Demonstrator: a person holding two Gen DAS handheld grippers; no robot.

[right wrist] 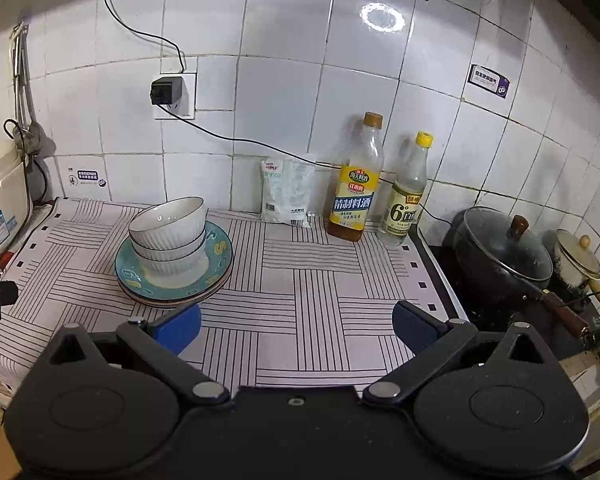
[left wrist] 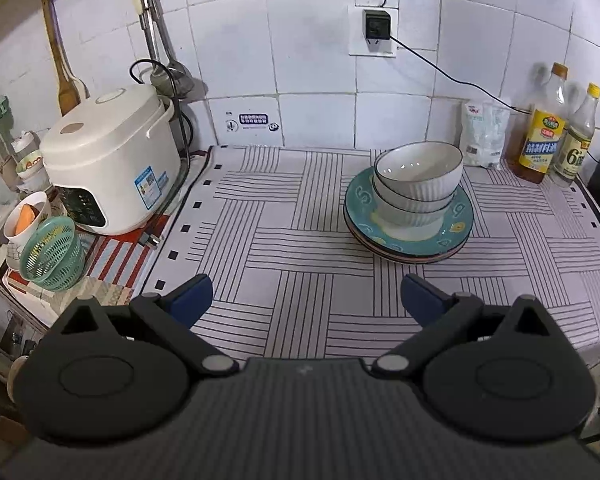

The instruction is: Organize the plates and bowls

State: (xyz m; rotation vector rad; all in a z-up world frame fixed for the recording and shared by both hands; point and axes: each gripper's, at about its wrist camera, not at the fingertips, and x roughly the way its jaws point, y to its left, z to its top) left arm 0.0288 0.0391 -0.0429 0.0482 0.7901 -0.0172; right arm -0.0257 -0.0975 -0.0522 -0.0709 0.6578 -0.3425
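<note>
Setting: a kitchen counter under a striped cloth (left wrist: 300,216), backed by a white tiled wall.

Left gripper (left wrist: 306,300): seen from its own camera at 6 o'clock, its blue-padded jaws spread wide with nothing between them, above the cloth and well short of the dishes.

Right gripper (right wrist: 296,326): also at 6 o'clock in its own view, jaws spread wide and holding nothing; its left pad sits just beside the near rim of the plates in the picture, though whether it touches them cannot be told.

Bowls (left wrist: 418,182): white ribbed bowls nested upright in one another, standing on the plates. In the left view they are at 1 o'clock; in the right view (right wrist: 168,232) at 10 o'clock.

Plates (left wrist: 358,200): a short stack, the top one teal with yellow markings, flat on the cloth beneath the bowls.

Rice cooker (left wrist: 112,160): white, lid down, at 9 o'clock in the left view, at the cloth's left edge.

Basket (left wrist: 52,258): green mesh, tilted, in front of the cooker.

Bottles (right wrist: 354,178): two with yellow labels, upright against the wall at 1 o'clock in the right view, a white pouch (right wrist: 286,192) leaning beside them.

Pot (right wrist: 500,256): black with a glass lid, on the stove at 3 o'clock in the right view.

Socket (left wrist: 374,30): on the wall, with a black plug and cord.
</note>
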